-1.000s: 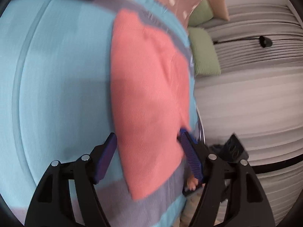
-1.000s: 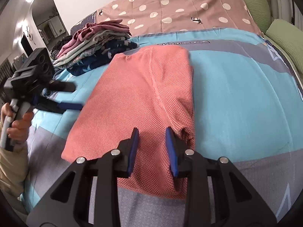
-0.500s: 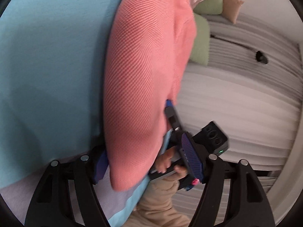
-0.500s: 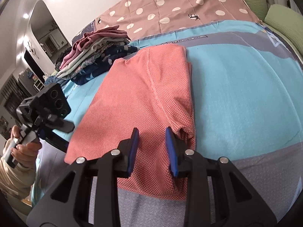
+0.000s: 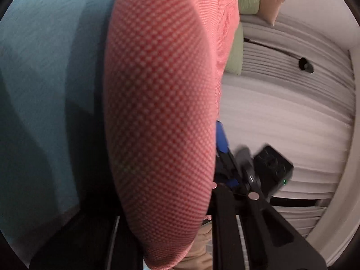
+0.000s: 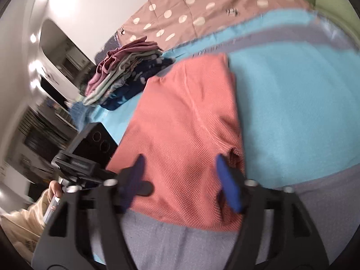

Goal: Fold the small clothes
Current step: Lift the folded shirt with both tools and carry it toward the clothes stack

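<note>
Right wrist view: the right gripper (image 6: 180,180) sits low in the foreground with its two blue fingers (image 6: 227,186) spread wide apart, released, over the near edge of a coral-pink waffle-knit garment (image 6: 186,130). The fingers look to rest on or just above the cloth; which one cannot be told. The garment lies flat on a bed cover (image 6: 292,103) of light blue and grey panels, its near hem over the grey panel. To the left, the left gripper (image 6: 90,157) reaches in at the garment's left edge, held by a hand (image 6: 55,189) in a beige sleeve; its fingertips are hidden behind the right gripper's arm. Farther back on the left sits a stack of folded clothes (image 6: 126,74), and beyond it a brown polka-dot sheet (image 6: 202,13).

Left wrist view: the pink garment (image 5: 162,117) fills the middle of the frame right up against the lens, blurred, hiding the left gripper's fingers, so whether they are clenched or released cannot be told. Just right of the cloth, the right gripper (image 5: 225,148) shows one blue finger. Farther off are a green pillow (image 5: 234,54) and a pale pleated curtain (image 5: 292,112).
</note>
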